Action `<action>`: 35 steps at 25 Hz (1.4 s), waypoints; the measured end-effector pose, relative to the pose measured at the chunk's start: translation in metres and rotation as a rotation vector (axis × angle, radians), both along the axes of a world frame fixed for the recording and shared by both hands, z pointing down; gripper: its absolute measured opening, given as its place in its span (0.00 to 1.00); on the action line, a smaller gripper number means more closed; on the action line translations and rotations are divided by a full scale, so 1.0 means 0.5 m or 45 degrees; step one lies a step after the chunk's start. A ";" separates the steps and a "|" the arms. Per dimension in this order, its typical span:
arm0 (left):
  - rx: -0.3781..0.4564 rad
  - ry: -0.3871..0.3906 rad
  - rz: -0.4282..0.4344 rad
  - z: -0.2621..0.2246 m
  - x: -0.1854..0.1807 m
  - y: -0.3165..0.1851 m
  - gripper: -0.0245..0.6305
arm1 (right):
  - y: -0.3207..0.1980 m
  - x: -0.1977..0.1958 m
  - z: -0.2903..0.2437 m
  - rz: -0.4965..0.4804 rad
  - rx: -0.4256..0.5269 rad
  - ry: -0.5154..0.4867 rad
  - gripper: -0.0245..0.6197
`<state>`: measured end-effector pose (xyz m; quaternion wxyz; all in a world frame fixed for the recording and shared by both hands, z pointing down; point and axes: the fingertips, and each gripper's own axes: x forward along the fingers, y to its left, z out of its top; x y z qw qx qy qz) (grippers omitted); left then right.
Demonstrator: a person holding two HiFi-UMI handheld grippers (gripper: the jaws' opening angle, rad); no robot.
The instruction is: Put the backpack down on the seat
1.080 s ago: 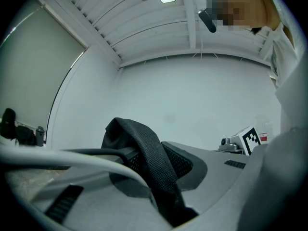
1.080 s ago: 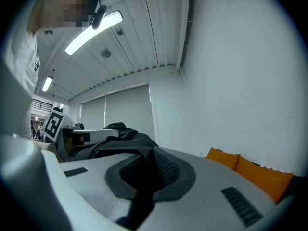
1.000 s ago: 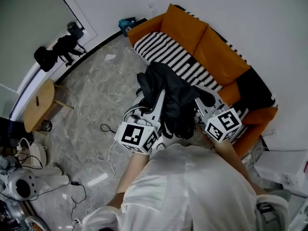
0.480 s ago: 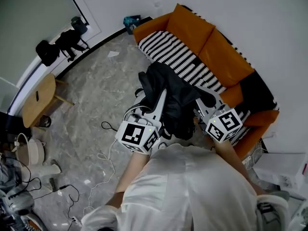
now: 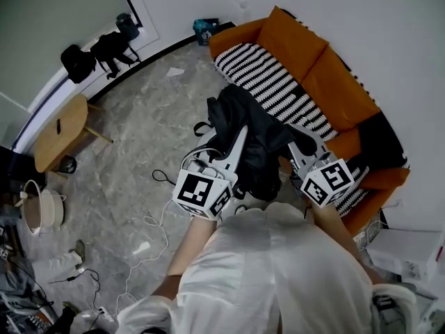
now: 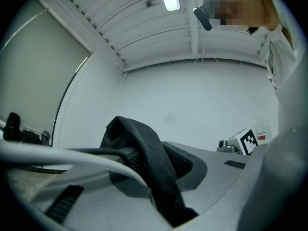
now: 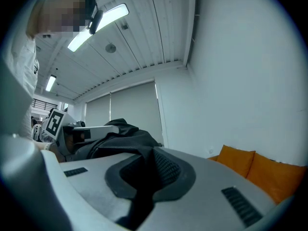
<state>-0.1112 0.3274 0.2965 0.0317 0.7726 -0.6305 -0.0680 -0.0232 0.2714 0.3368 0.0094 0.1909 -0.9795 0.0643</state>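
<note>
So, the backpack (image 5: 252, 141) is up in the air here, slung between the two grippers just in front of the orange sofa (image 5: 306, 51). It's at the near edge of the striped seat (image 5: 261, 82), and as far as I can tell it isn't resting on it yet.

The left gripper (image 5: 241, 136) has its jaws squeezed almost together on a black mesh strap (image 6: 150, 160), which humps up over the jaws and drops down between them. The right gripper (image 5: 300, 139) is likewise pinched tight on a fold of the bag's black fabric. Both point level, side by side, toward the sofa, with the bag bunched across their tips.

Why two grips? My guess is the bag is floppy. Catching it on both the left and the right spreads it out and stops it swinging or twisting. Holding it level should also let it clear the seat's front edge before it gets lowered.

As for orientation, from the head view the bag's long axis runs from far left to near right, roughly along the sofa's front, with the bulk sagging below the jaws. I can't really tell which end is the top, since it's just a dark lump.
</note>
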 end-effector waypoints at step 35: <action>-0.156 -0.032 -0.068 0.035 -0.044 -0.484 0.17 | -0.482 -0.072 0.038 -0.157 -0.106 -0.033 0.08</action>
